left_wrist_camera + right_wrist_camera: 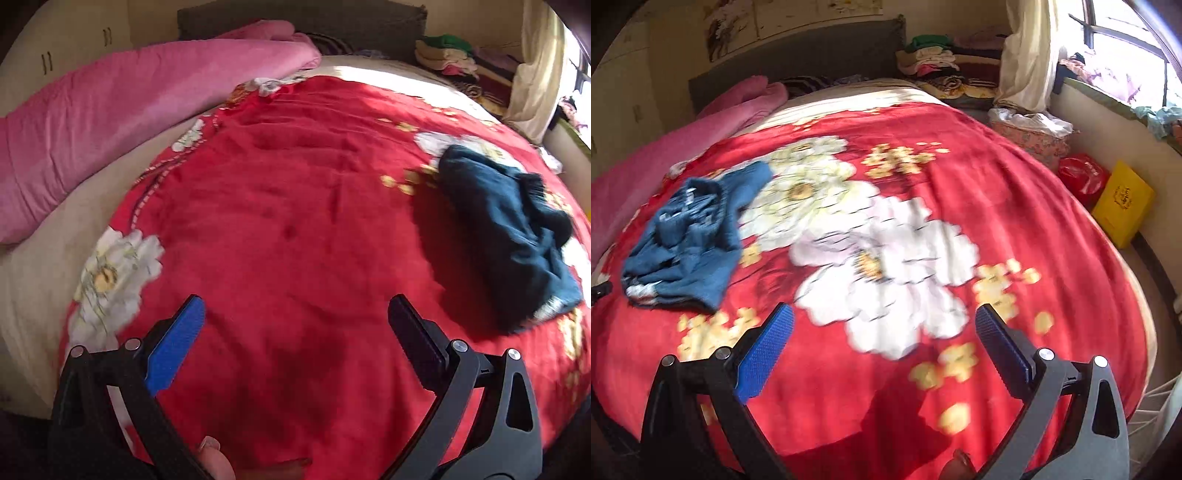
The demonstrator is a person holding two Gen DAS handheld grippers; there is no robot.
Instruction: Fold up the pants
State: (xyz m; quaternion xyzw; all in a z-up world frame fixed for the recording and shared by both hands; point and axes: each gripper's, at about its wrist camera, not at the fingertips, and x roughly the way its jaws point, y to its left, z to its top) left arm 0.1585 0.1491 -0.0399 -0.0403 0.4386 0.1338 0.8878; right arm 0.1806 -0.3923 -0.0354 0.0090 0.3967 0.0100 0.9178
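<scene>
A crumpled pair of dark blue pants (pixel 506 229) lies in a heap on the red flowered blanket (pixel 288 221). In the right wrist view the pants (pixel 690 236) sit at the left, on the blanket (pixel 997 206). My left gripper (pixel 295 306) is open and empty, above the blanket, with the pants to its right. My right gripper (pixel 884 314) is open and empty, above the white flower print, with the pants to its left. Neither gripper touches the pants.
A pink quilt (pixel 110 122) lies along the bed's left side. Piles of folded clothes (pixel 934 55) stand by the headboard. A yellow box (pixel 1123 203), a red bag (pixel 1082 177) and a curtain (pixel 1027 55) are beside the bed at the right.
</scene>
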